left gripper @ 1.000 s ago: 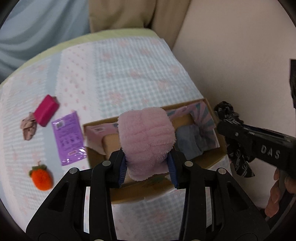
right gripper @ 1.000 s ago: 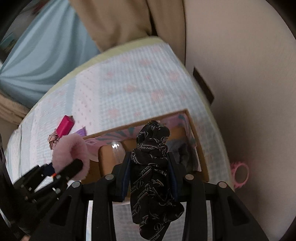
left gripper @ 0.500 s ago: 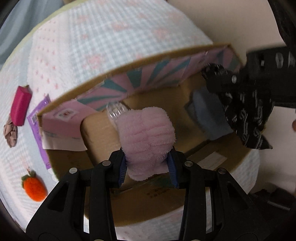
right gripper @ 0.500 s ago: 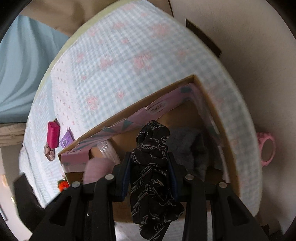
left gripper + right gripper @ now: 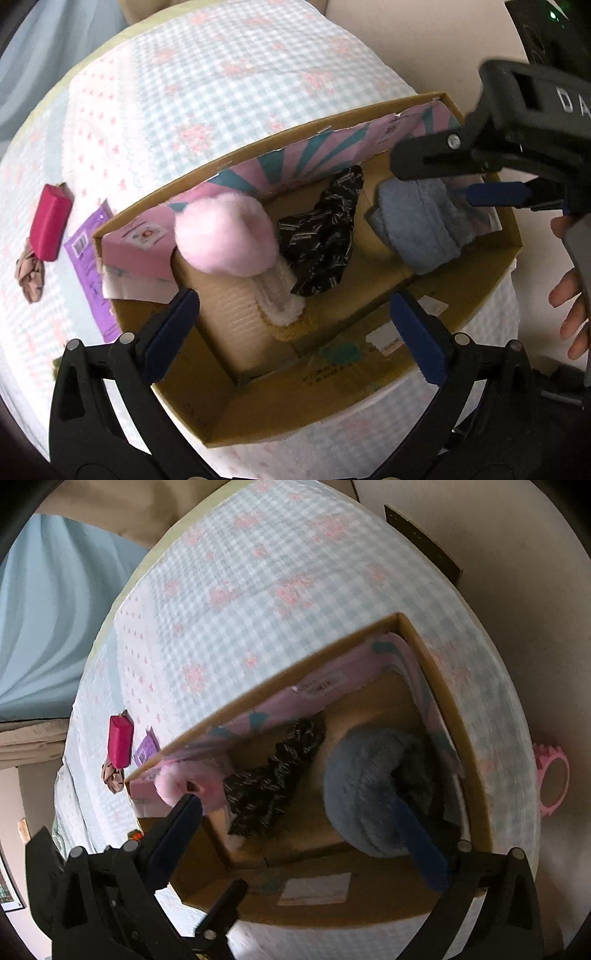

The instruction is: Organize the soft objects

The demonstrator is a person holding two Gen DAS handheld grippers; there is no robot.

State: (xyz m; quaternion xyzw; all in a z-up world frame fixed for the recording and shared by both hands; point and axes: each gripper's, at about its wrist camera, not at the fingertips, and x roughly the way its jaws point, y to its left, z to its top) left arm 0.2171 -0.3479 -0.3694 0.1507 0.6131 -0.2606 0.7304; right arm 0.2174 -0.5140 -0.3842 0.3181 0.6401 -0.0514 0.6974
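Note:
A pink fluffy band (image 5: 225, 236) lies loose at the left end of the cardboard box (image 5: 332, 398), on a raised inner block. Right of it lies a black patterned scrunchie (image 5: 321, 240), and beyond that a blue fluffy band (image 5: 417, 225). My left gripper (image 5: 295, 325) hangs over the box, its jaws opening wide with nothing pressed between them. My right gripper (image 5: 299, 827) is over the same box (image 5: 461, 716), its jaws also opening, clear of the scrunchie (image 5: 273, 782). Its right finger crosses in front of the blue band (image 5: 369, 786). The pink band (image 5: 188, 779) lies behind its left finger.
On the checked cloth left of the box lie a magenta bar (image 5: 50, 221), a purple packet (image 5: 92, 266) and a brownish scrunchie (image 5: 31, 273). A hand (image 5: 570, 306) holds the right gripper (image 5: 480, 177). A pink ring (image 5: 552, 779) lies on the floor by the cloth's right edge.
Both grippers sank toward the box and opened. The left one let go of the pink band and the right one let go of the black scrunchie; both now lie in the box.

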